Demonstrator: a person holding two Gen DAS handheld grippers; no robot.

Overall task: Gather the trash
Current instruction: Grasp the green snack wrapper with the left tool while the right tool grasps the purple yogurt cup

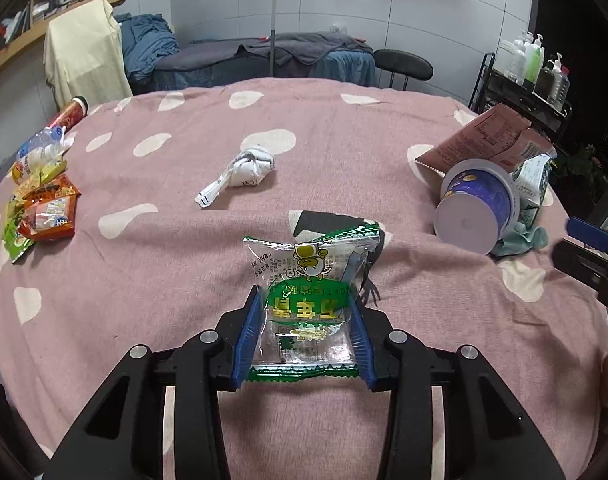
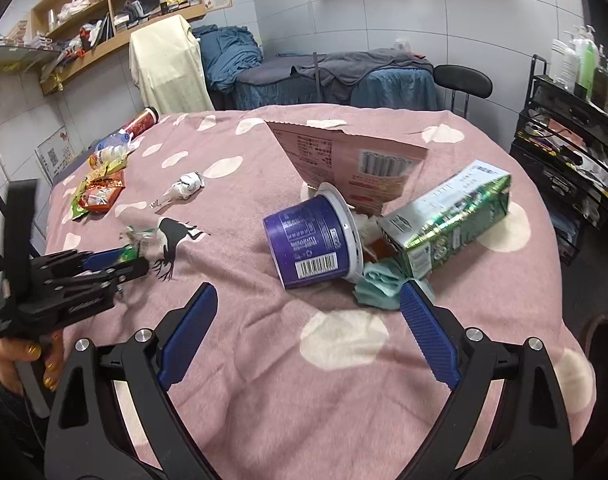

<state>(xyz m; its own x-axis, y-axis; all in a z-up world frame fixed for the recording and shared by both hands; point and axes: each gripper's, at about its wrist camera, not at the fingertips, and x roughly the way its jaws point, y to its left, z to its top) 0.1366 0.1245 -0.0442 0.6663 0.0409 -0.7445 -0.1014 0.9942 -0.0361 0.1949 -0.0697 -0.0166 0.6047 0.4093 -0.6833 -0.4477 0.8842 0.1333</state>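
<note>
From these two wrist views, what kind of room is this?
Probably a massage or beauty treatment room, not a home kitchen: a narrow blue-draped treatment couch along the tiled wall, a black wire trolley topped with pump bottles, and wooden wall shelves of folded linens. Trash lies on a pink spotted cover.

Left wrist view looking down along jaws, sitting close over pink spotted surface [image 1: 343, 140], facing far bed and wall. Right wrist view looking likewise, angling toward purple tub [image 2: 311, 240]. Both sharing surface, tub [image 1: 475, 208], white wrapper [image 1: 244, 172], shelves.
</note>
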